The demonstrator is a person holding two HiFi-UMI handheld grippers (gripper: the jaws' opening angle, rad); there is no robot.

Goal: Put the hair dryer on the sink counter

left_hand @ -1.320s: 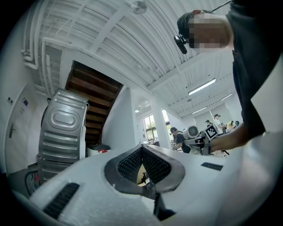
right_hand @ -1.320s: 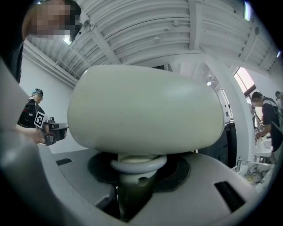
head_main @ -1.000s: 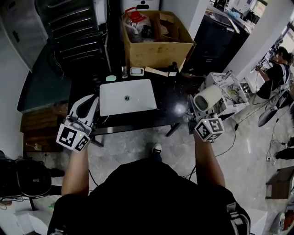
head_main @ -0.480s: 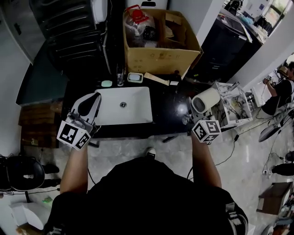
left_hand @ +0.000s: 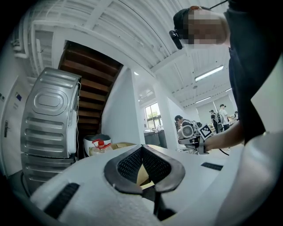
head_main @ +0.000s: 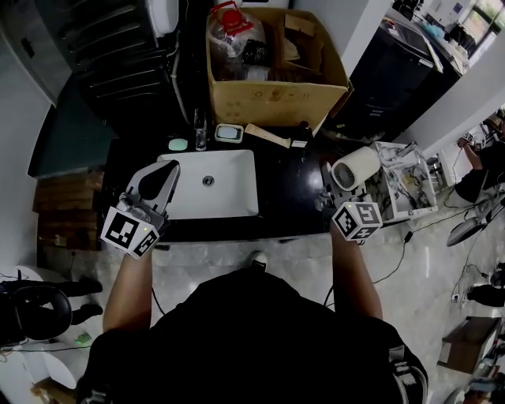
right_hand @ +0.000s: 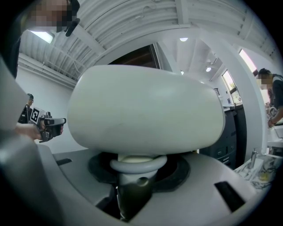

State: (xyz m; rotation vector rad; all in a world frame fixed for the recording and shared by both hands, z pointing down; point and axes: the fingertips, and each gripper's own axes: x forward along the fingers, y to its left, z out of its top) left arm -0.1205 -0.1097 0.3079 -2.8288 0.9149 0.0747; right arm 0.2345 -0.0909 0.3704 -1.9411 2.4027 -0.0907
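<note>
The white hair dryer is held in the air over the right end of the black sink counter. My right gripper is shut on its handle, and the barrel points up and to the right. In the right gripper view the dryer's barrel fills the middle, with its handle pinched between the jaws of my right gripper. My left gripper hovers at the left edge of the white basin. In its own view the left gripper has its tips together and holds nothing.
A large cardboard box with a red-capped jug stands behind the counter. A faucet, soap dish and green pad line the basin's back edge. A cluttered white rack stands to the right. A person is far right.
The view has shifted toward the counter, so the basin sits nearer and more square below me. Both grippers keep about the same place in the view, and the dryer stays held.
</note>
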